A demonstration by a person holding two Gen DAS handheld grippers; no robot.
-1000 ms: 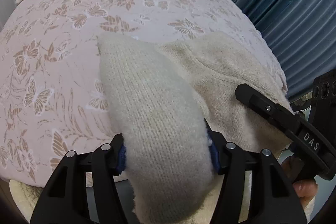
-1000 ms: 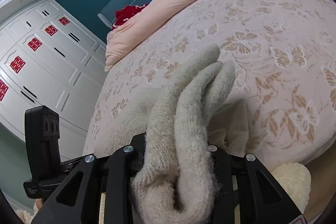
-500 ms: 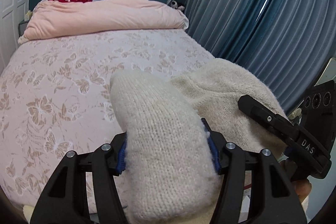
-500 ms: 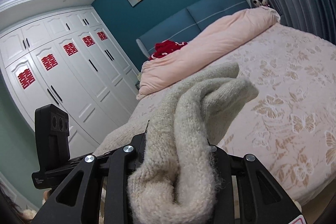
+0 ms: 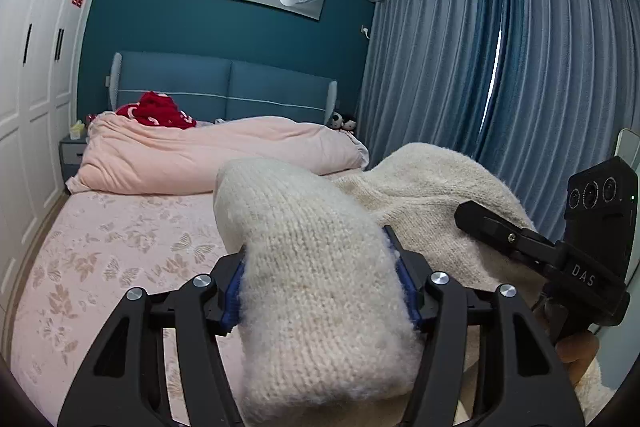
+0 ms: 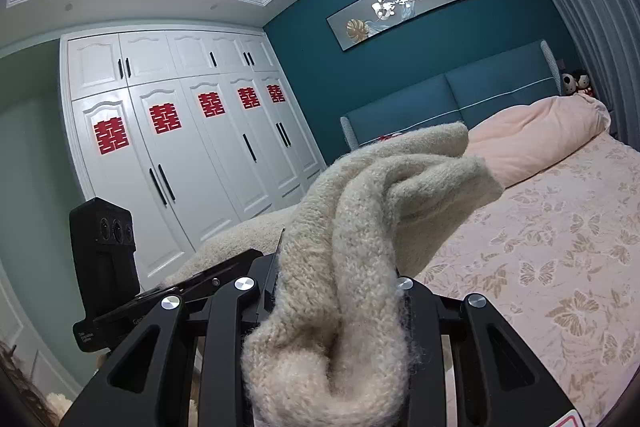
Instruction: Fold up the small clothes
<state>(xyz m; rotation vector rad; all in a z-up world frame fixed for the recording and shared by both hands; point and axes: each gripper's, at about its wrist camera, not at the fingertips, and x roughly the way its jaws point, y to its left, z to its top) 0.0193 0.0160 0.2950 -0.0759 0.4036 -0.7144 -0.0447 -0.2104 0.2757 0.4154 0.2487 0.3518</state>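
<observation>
The left gripper (image 5: pixel 320 291) squeezes a thick, fuzzy fold of the cream knit sweater (image 5: pixel 320 267) and the right gripper (image 6: pixel 336 291) pinches a bunched, rope-like roll of it, so the soft sweater hangs above the pink butterfly bed (image 5: pixel 120 247).

A cream knitted sweater (image 5: pixel 320 267) is held up above the near end of the bed (image 5: pixel 120 247), bunched into thick folds, its fuzzy fabric drooping forward.
</observation>
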